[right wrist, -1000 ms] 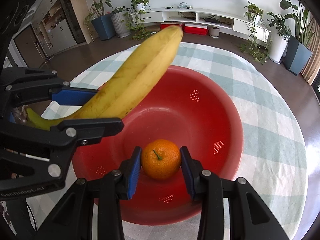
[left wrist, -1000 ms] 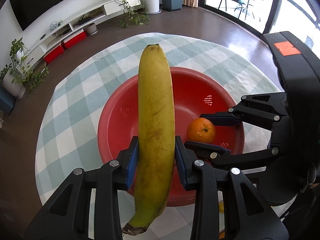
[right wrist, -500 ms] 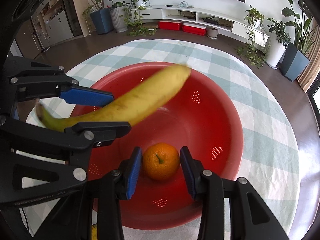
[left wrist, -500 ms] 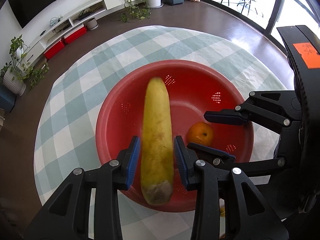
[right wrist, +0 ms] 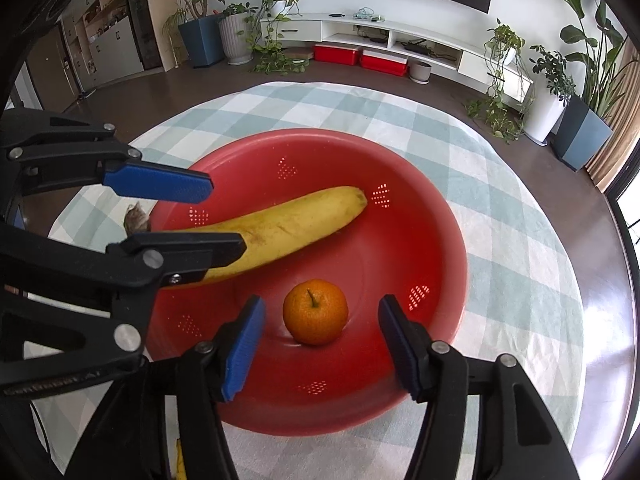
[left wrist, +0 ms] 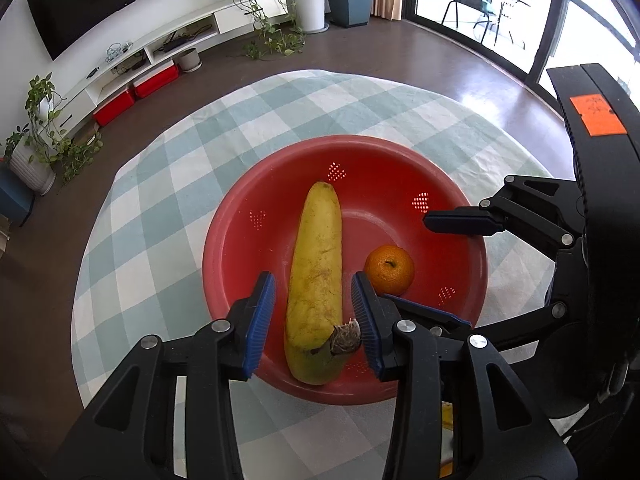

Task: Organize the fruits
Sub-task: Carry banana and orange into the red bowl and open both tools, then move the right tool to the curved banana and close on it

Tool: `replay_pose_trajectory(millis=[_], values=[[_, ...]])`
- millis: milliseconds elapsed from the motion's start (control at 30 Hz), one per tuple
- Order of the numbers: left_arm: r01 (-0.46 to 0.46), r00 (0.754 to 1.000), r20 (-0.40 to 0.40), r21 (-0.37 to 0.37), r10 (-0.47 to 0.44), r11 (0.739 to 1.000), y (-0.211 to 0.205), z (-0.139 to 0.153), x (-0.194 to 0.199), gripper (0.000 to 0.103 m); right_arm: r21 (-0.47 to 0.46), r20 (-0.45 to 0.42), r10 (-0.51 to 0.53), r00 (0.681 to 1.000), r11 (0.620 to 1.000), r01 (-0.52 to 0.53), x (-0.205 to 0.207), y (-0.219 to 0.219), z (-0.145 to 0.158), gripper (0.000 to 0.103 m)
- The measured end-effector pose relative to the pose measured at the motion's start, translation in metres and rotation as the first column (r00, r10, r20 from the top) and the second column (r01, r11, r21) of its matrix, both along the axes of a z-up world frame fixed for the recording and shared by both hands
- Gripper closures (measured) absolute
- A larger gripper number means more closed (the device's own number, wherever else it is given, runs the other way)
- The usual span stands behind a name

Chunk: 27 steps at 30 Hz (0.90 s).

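Observation:
A yellow banana (left wrist: 316,276) lies inside the red bowl (left wrist: 240,240), its stem end toward me; it also shows in the right wrist view (right wrist: 288,228). An orange (left wrist: 389,269) sits in the bowl beside it, also seen in the right wrist view (right wrist: 315,311). My left gripper (left wrist: 314,316) is open above the banana's stem end, its pads clear of it. My right gripper (right wrist: 320,344) is open with the orange between and below its fingers, not touching. The red bowl (right wrist: 420,208) rests on the checked tablecloth.
The round table wears a green and white checked cloth (left wrist: 168,184). A small yellow item (left wrist: 446,420) peeks out on the cloth behind the bowl's near rim. Beyond the table are the dark floor, potted plants and a white TV shelf (right wrist: 400,40).
The left gripper opened and the banana dropped into the bowl. The right gripper opened and let go of the orange, which now rests in the bowl. Both grippers rose slightly.

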<state>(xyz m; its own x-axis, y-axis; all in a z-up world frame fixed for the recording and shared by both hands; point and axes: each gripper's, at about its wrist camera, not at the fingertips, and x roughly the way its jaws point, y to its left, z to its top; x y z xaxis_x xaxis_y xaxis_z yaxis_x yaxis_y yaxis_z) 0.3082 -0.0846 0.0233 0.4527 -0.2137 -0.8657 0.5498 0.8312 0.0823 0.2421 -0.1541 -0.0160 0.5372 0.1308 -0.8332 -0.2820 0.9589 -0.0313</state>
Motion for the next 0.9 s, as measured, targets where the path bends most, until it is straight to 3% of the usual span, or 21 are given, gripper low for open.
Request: replay_pose_trajectory(millis=[100, 133, 267, 367, 533, 667, 767, 900], values=[[-0.017, 0.998, 0.06, -0.065, 0.021, 0.998, 0.014, 0.018, -0.016, 0.033, 0.041, 0.036, -0.02, 0.999, 0.999, 0.019, -0.014, -0.009, 0.014, 0.029], [-0.033, 0.996, 0.08, -0.079, 0.04, 0.996, 0.02, 0.024, -0.024, 0.029, 0.064, 0.052, -0.031, 0.998, 0.998, 0.027, -0.021, -0.013, 0.019, 0.025], [-0.065, 0.99, 0.114, -0.17, 0.085, 0.983, 0.046, 0.041, -0.062, 0.028, 0.178, 0.104, -0.086, 0.991, 0.982, 0.066, -0.057, -0.033, 0.038, 0.019], [-0.065, 0.99, 0.11, -0.201, 0.088, 0.977, 0.058, 0.042, -0.1, 0.014, 0.282, 0.114, -0.147, 0.982, 0.953, 0.11, -0.09, -0.052, 0.041, 0.016], [-0.05, 0.995, 0.069, -0.223, 0.067, 0.974, 0.061, 0.03, -0.163, 0.013, 0.451, 0.046, -0.268, 0.962, 0.865, 0.22, -0.145, -0.08, 0.023, 0.016], [-0.074, 0.994, 0.054, -0.242, 0.09, 0.967, 0.063, 0.013, -0.203, 0.013, 0.564, -0.041, -0.287, 0.957, 0.784, 0.259, -0.183, -0.084, 0.003, 0.018], [-0.097, 0.993, 0.032, -0.292, 0.111, 0.952, 0.068, 0.0, -0.228, 0.013, 0.583, -0.106, -0.228, 0.968, 0.774, 0.247, -0.196, -0.069, -0.005, 0.02], [-0.149, 0.985, 0.041, -0.305, 0.169, 0.941, 0.08, -0.015, -0.254, 0.013, 0.59, -0.188, -0.122, 0.975, 0.779, 0.211, -0.202, -0.039, -0.013, 0.02]])
